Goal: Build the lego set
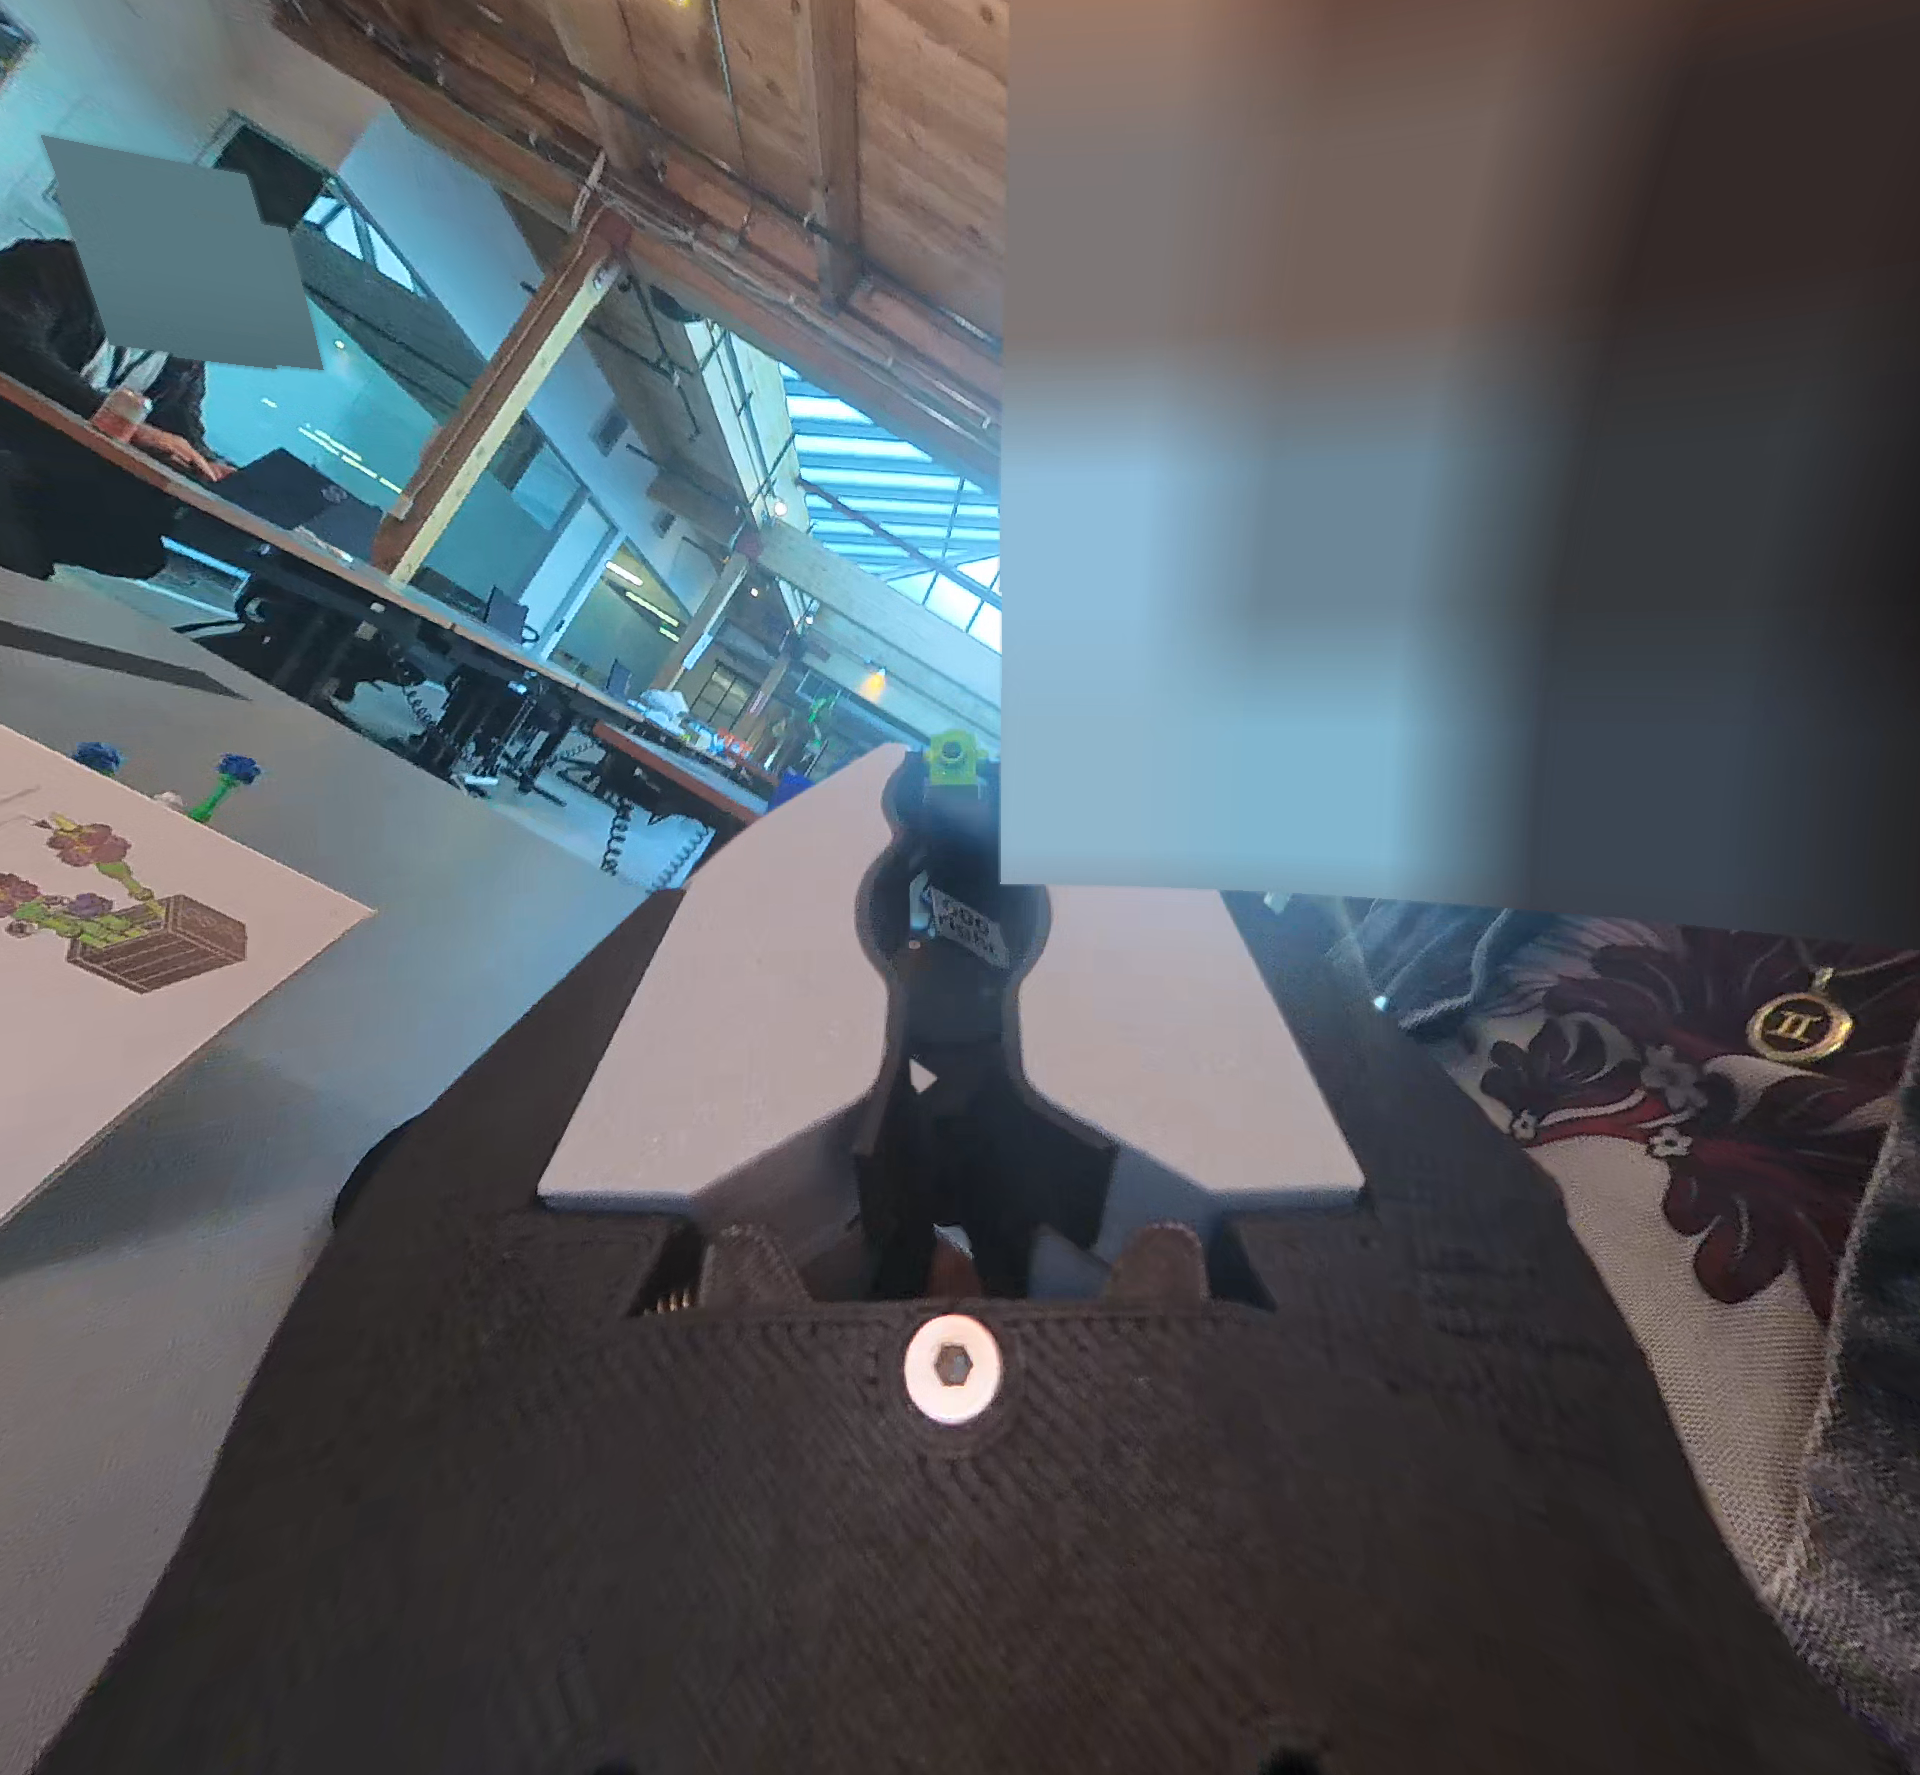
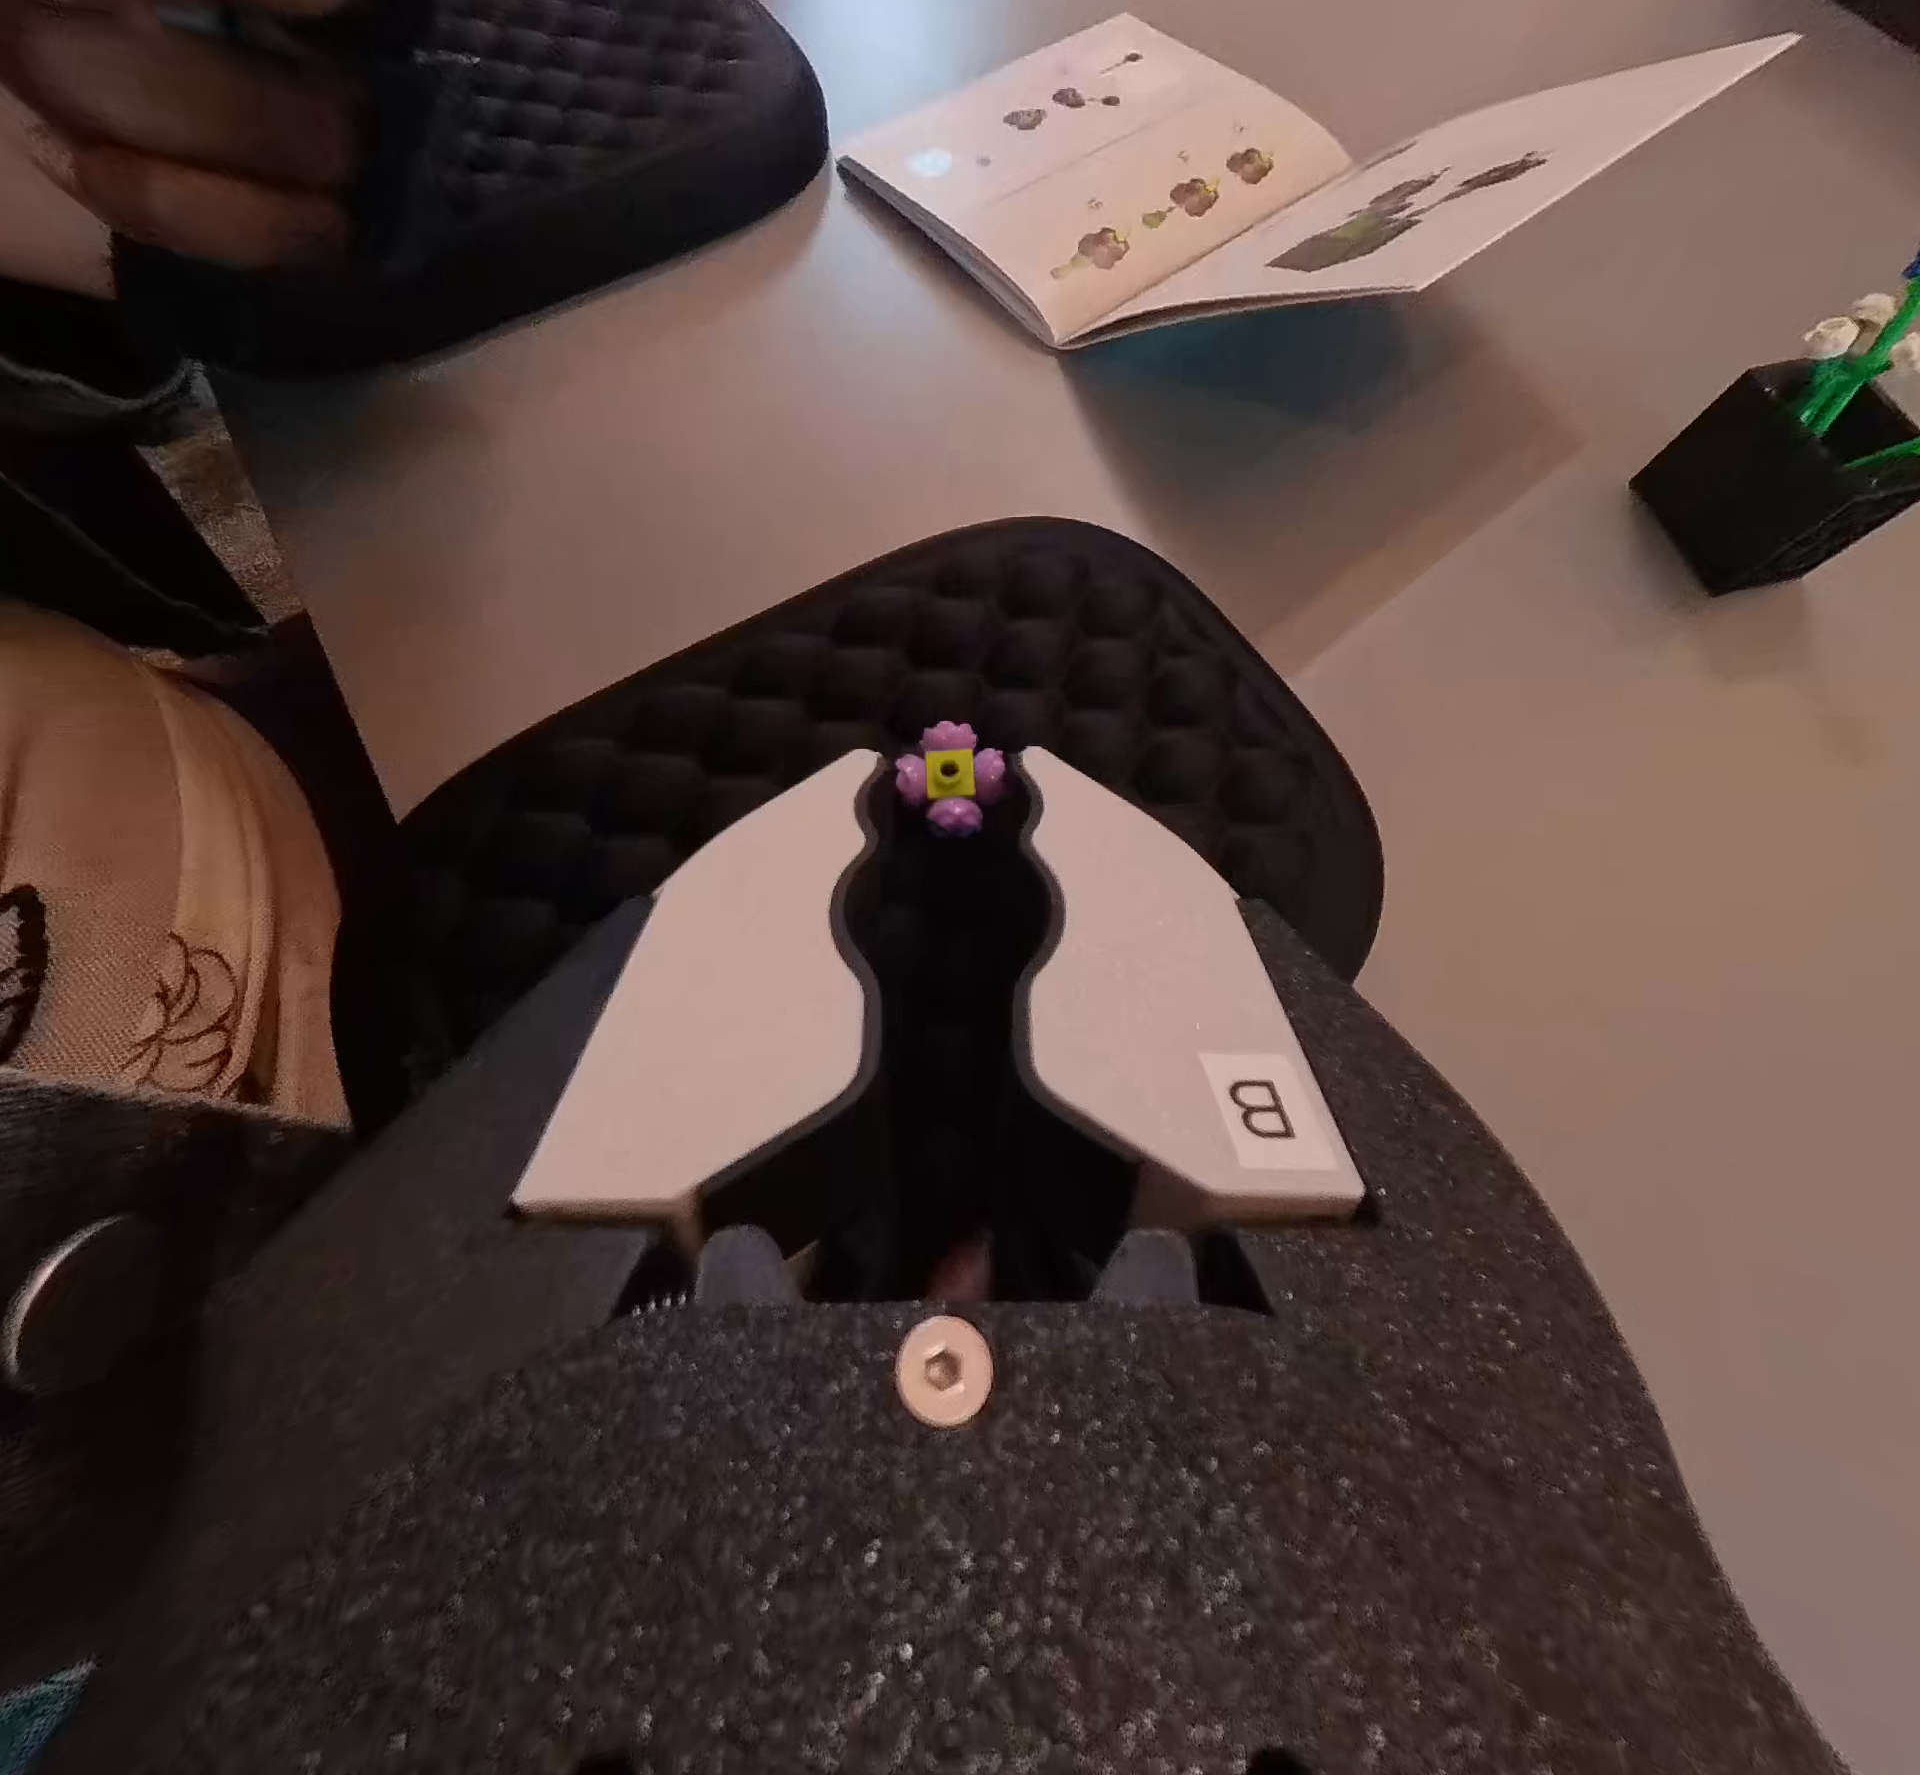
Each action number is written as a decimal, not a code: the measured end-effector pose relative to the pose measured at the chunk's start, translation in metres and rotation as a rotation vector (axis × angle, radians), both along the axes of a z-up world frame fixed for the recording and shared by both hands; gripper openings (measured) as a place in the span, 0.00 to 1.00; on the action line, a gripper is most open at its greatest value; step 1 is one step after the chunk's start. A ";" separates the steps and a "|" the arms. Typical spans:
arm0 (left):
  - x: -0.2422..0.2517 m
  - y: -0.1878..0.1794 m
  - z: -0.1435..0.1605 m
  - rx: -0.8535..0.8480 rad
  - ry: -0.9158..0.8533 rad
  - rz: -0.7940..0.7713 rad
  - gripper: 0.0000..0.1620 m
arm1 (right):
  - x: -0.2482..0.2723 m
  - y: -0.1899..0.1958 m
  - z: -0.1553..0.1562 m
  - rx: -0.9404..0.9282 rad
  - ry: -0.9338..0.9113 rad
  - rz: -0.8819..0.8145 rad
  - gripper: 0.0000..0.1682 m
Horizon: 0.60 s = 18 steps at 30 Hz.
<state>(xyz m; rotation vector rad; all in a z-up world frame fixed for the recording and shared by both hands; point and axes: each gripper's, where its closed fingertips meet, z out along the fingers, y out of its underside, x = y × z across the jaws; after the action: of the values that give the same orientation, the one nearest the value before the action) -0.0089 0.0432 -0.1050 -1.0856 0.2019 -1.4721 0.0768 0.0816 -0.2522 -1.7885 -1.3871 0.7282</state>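
Note:
My right gripper is shut on a small purple lego flower with a lime-yellow centre, pinched at the fingertips above a black honeycomb pad. My left gripper points up and away from the table. It holds a small lime green lego piece at its tips. Its right fingertip is hidden behind a blurred patch. The open instruction booklet lies on the grey table. It also shows in the left wrist view.
A black lego pot with green stems and white flowers stands at the right edge. Two blue lego flowers stand behind the booklet. A second black pad and a hand are at the upper left. A person's patterned clothing is close on the right. The gap from one gripper's tips to the other's is roughly 15 cm.

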 end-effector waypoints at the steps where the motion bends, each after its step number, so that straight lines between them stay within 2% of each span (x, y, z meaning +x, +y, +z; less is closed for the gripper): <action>1: 0.004 0.000 -0.002 -0.002 0.018 -0.006 0.06 | 0.000 -0.001 0.000 0.005 0.001 0.008 0.14; 7: 0.025 0.004 -0.017 -0.008 0.145 -0.026 0.07 | 0.000 -0.002 0.002 0.002 0.020 0.025 0.20; 9: 0.031 0.007 -0.030 -0.018 0.255 -0.020 0.07 | 0.003 0.000 0.010 -0.030 0.050 0.022 0.23; 14: 0.046 0.004 -0.055 0.057 0.584 0.010 0.07 | -0.010 -0.019 0.089 -0.054 0.394 0.168 0.11; 16: 0.052 -0.001 -0.056 0.106 0.644 -0.001 0.07 | -0.020 -0.032 0.100 -0.077 0.401 0.249 0.10; 18: 0.056 -0.005 -0.055 0.135 0.666 -0.019 0.07 | -0.027 -0.038 0.096 -0.106 0.349 0.303 0.10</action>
<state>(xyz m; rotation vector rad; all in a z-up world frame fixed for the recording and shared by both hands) 0.0474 0.0385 -0.1604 -1.4320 0.7672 -1.0492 0.0498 0.0436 -0.1560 -1.4519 -1.4107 1.2311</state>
